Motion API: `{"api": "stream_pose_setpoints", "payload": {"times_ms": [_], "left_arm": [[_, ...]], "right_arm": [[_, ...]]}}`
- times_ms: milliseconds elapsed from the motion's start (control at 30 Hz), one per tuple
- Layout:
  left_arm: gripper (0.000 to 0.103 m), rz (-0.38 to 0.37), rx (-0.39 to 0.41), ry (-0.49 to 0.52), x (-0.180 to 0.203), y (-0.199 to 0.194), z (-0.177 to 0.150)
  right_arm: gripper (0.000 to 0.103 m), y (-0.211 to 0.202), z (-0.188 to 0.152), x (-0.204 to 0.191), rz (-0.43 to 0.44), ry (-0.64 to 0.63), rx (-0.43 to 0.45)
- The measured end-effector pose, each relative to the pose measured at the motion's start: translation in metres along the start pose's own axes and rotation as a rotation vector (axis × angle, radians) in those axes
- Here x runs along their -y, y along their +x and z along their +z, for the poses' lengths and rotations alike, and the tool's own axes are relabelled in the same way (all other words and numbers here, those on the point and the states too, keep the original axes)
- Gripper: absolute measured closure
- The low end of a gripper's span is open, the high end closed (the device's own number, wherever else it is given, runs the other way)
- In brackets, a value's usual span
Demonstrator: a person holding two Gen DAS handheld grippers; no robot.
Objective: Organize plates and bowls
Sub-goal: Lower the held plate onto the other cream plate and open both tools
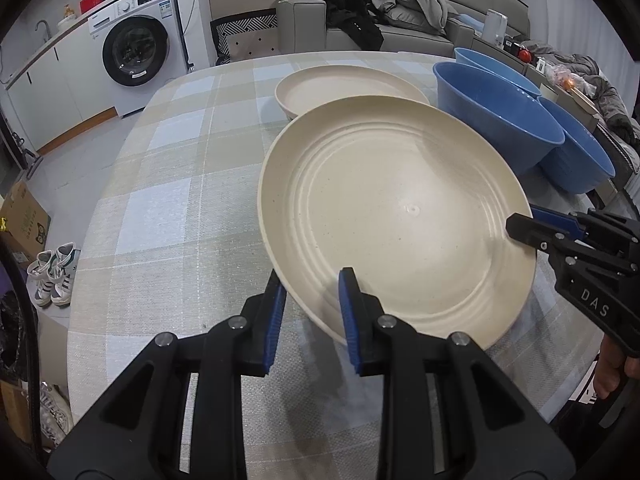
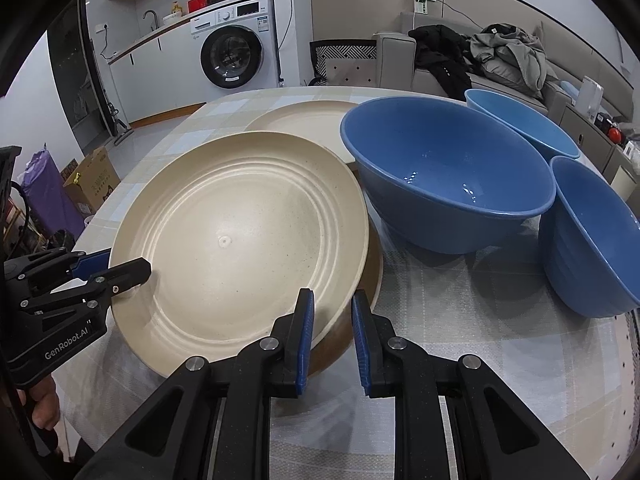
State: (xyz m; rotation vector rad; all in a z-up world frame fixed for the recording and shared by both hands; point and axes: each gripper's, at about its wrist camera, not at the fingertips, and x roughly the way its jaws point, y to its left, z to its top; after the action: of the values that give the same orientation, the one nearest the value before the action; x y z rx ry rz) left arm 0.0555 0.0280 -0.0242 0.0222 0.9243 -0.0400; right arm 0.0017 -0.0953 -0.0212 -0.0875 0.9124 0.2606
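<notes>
A large cream plate hangs tilted just above the checked tablecloth. My left gripper is shut on its near rim, one blue pad above and one below. My right gripper is shut on the rim of the same plate at its right side, and its fingers show in the left wrist view. The left gripper's fingers appear in the right wrist view. A second cream plate lies behind. Three blue bowls stand to the right.
The table's left edge drops to a floor with shoes and a cardboard box. A washing machine and a sofa with piled clothes stand beyond the table. A hand grips the left tool.
</notes>
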Motion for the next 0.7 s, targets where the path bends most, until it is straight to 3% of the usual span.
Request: {"api": "stream_pose_setpoints", "payload": {"times_ms": [700], "left_arm": [[0.075,0.041,-0.004,0.059,0.014,0.008,-0.007]], "right_arm": [[0.082,-0.004,-0.011,-0.007,-0.053,-0.075,0.025]]}}
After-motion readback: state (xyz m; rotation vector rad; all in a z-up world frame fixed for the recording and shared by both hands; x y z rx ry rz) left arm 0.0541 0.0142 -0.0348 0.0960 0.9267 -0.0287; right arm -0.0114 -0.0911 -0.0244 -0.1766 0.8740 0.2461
